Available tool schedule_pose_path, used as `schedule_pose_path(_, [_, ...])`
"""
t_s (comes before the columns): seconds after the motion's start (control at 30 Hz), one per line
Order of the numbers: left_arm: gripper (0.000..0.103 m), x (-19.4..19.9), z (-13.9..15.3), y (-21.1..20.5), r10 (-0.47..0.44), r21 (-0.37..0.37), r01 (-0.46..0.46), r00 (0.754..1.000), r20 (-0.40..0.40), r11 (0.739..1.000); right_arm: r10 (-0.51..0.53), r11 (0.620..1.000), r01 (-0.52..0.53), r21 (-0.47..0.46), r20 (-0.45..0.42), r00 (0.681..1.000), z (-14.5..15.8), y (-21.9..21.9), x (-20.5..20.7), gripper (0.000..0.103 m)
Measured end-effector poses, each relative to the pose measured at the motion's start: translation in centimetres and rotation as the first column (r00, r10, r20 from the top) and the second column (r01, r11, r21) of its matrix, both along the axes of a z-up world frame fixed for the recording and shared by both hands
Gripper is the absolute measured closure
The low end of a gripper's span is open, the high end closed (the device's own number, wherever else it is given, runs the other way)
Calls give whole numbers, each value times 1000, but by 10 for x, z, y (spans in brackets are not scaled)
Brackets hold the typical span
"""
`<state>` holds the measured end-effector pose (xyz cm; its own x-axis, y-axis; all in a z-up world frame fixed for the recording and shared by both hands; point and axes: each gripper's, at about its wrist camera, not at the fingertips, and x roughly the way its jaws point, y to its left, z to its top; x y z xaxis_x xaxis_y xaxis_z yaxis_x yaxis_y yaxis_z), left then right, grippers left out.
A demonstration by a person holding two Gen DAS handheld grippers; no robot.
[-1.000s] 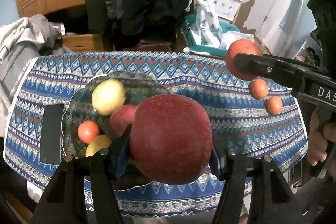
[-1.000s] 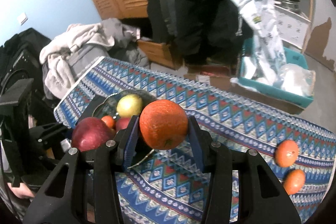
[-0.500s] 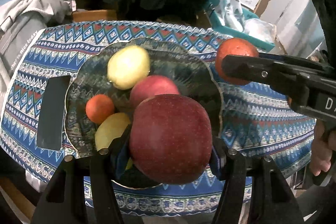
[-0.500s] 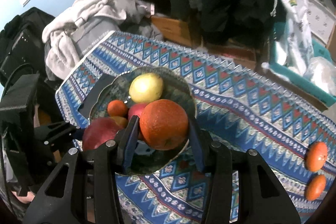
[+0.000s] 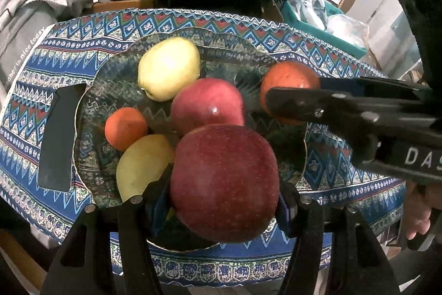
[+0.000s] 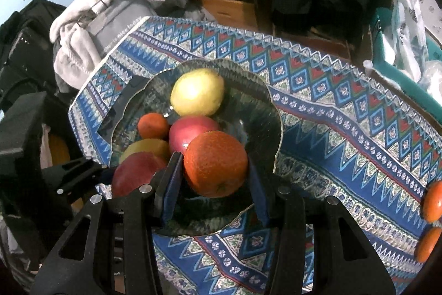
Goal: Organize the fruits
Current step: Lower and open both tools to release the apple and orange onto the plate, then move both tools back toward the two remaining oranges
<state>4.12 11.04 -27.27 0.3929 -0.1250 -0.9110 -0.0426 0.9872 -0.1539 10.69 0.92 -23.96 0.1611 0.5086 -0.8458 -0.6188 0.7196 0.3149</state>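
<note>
My left gripper (image 5: 223, 192) is shut on a large red apple (image 5: 223, 179), held just above the near side of a dark glass plate (image 5: 110, 73). My right gripper (image 6: 214, 170) is shut on an orange (image 6: 215, 163) over the plate's (image 6: 273, 115) right part. In the left wrist view that orange (image 5: 287, 76) shows beside a black finger (image 5: 298, 107). On the plate lie a yellow apple (image 5: 168, 68), a smaller red apple (image 5: 207, 101), a tangerine (image 5: 125, 127) and a yellow fruit (image 5: 143, 162). The held red apple (image 6: 135, 173) appears at the left in the right wrist view.
The plate stands on a blue patterned cloth (image 6: 331, 115). A flat black object (image 5: 59, 137) lies left of the plate. Two tangerines (image 6: 432, 201) (image 6: 428, 242) rest near the cloth's right edge. Grey clothes (image 6: 110, 18) and a teal bin (image 5: 309, 21) lie beyond the table.
Both grippers have sunk toward the plate with their fruit. The orange has moved from beside the plate to over its right part, and the red apple now hangs low over the near side.
</note>
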Motion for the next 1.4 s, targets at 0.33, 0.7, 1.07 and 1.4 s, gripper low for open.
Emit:
schedule_pose_path(0.33, [39, 0, -6, -7, -10, 13, 11, 1000, -28, 1000, -8, 1000, 8, -6, -50, 999, -12, 0, 1, 56])
schedule_pose_path(0.7, [38, 0, 3, 2, 28, -11, -29, 999, -16, 1000, -49, 998, 50, 27, -32, 998, 4, -12, 5, 56])
schedule_pose_path(1.07, [34, 2, 30, -5, 36, -43, -34, 998, 43, 998, -118, 993, 118, 0, 70, 991, 39, -37, 3, 50])
schedule_pose_path(1.4, [29, 3, 48, -23, 13, -46, -10, 997, 77, 999, -184, 982, 190, -20, 167, 969, 65, -78, -2, 41])
